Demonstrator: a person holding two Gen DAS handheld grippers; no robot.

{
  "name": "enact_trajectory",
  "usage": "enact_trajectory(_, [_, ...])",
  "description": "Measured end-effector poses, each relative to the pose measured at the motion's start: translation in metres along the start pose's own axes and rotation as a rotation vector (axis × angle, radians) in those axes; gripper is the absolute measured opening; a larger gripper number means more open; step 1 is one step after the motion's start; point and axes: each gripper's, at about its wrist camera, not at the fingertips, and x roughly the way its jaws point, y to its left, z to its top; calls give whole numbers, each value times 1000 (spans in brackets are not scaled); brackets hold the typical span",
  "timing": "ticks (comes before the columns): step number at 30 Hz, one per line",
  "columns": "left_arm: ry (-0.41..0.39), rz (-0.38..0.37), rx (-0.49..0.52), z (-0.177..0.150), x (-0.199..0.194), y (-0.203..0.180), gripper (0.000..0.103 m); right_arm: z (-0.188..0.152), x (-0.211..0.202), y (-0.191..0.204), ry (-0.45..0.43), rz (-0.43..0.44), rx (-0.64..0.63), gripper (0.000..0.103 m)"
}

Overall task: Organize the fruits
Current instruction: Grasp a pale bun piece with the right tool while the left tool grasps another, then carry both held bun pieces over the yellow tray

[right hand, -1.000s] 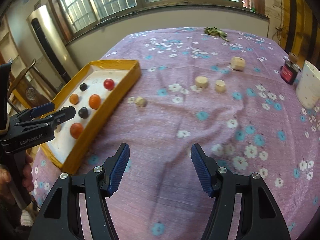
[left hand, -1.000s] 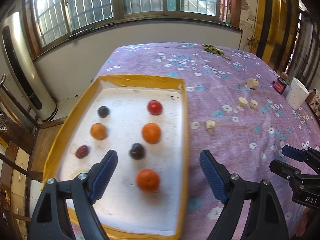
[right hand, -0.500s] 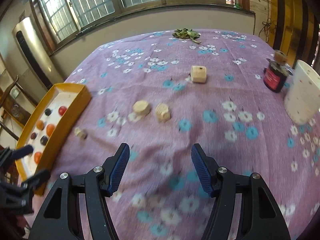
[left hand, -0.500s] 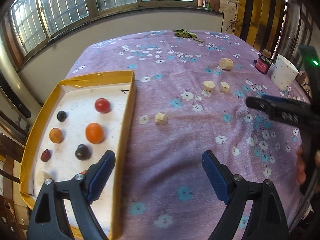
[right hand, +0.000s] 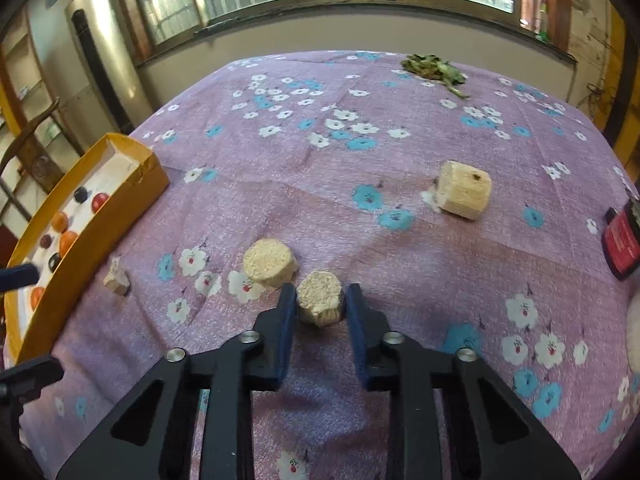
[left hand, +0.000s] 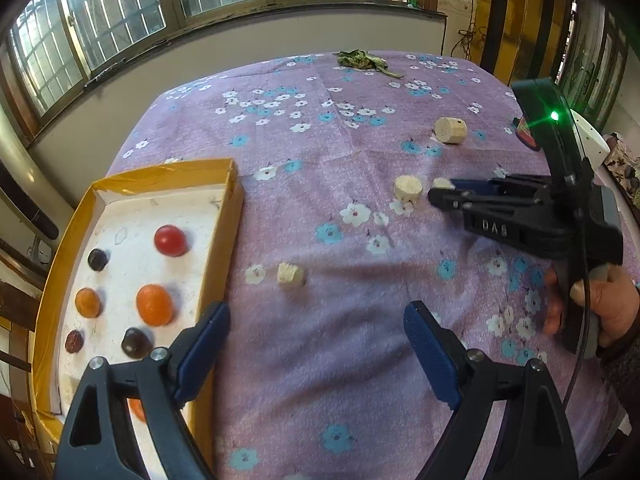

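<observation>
A yellow tray (left hand: 236, 200) with a white floor holds several small fruits: a red one (left hand: 170, 240), oranges (left hand: 154, 305) and dark ones (left hand: 135, 342). It also shows at the left of the right wrist view (right hand: 132, 184). Pale beige fruit chunks lie on the purple flowered cloth. My right gripper (right hand: 320, 300) has closed around a small chunk (right hand: 322, 298), its pads touching both sides. A round chunk (right hand: 269, 264) lies just to its left. My left gripper (left hand: 316, 340) is open and empty above the cloth, beside the tray's right wall.
A larger chunk (right hand: 464, 196) lies farther back right, a small one (right hand: 117, 278) near the tray. A red-black jar (right hand: 624, 236) stands at the right edge. Green leaves (right hand: 434, 68) lie at the far side. A white cup (left hand: 588, 140) stands behind the right gripper.
My right gripper moved forward to the small chunk and closed on it. My left gripper swung right, off the tray and over the cloth, staying open.
</observation>
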Motion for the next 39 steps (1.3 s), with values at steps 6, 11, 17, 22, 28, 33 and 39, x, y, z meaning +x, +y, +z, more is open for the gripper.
enact_trajectory(6, [11,-51,3,34,33,-21,90,-9,-22,-16,-35,-27,52,23])
enact_trajectory(11, [9,-115,11,62,67,-44,82,-26,-46,-33,-43,-57,75,24])
enact_trajectory(17, [33,-162,26,77,98,-64,54,-39,-53,-51,-39,-31,169,24])
enact_trajectory(22, [-7,-174,42,75,98,-63,30,-44,-59,-53,-44,-42,206,24])
enact_trajectory(28, [-47,-223,9,62,67,-48,30,-49,-79,-43,-68,-77,209,24])
enact_trajectory(33, [-63,-244,1,41,35,-39,30,-58,-95,-23,-70,-103,191,24])
enact_trajectory(39, [-59,-278,-41,14,12,-18,30,-75,-102,6,-42,-116,199,24])
